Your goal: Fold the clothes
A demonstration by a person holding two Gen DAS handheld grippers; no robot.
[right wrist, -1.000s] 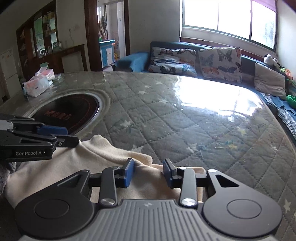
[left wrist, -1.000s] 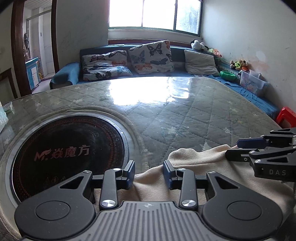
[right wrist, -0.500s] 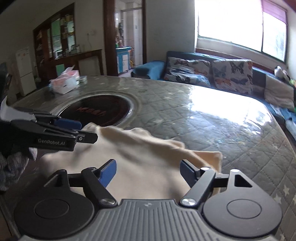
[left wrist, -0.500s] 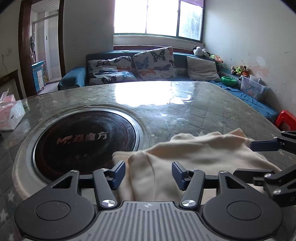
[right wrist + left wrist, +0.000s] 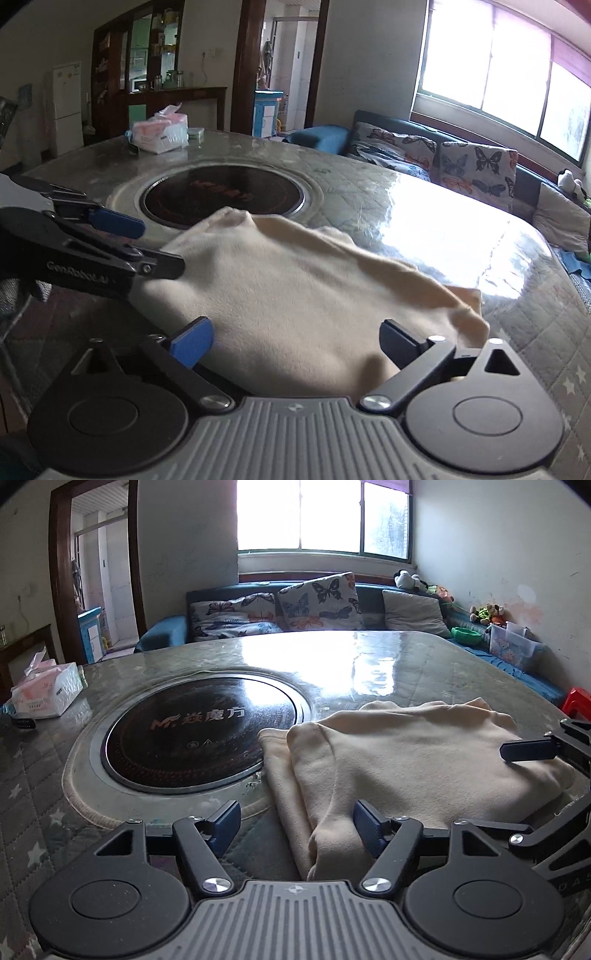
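Observation:
A cream garment [image 5: 406, 760] lies folded in layers on the quilted table, beside the round dark cooktop. It also shows in the right wrist view [image 5: 303, 295]. My left gripper [image 5: 295, 827] is open and empty, its jaws wide over the garment's near left edge. My right gripper [image 5: 295, 339] is open and empty over the garment's near edge. The right gripper shows at the right of the left wrist view [image 5: 546, 771]. The left gripper shows at the left of the right wrist view [image 5: 133, 240].
A round black cooktop [image 5: 199, 731] is set in the table [image 5: 369, 664]. A tissue pack [image 5: 44, 694] sits at the table's far left. A sofa with butterfly cushions [image 5: 317, 602] stands behind. A red stool [image 5: 576, 701] is at right.
Both grippers opened and let go of the cream garment, then drew back and rose. The garment now lies flat in a folded stack on the table.

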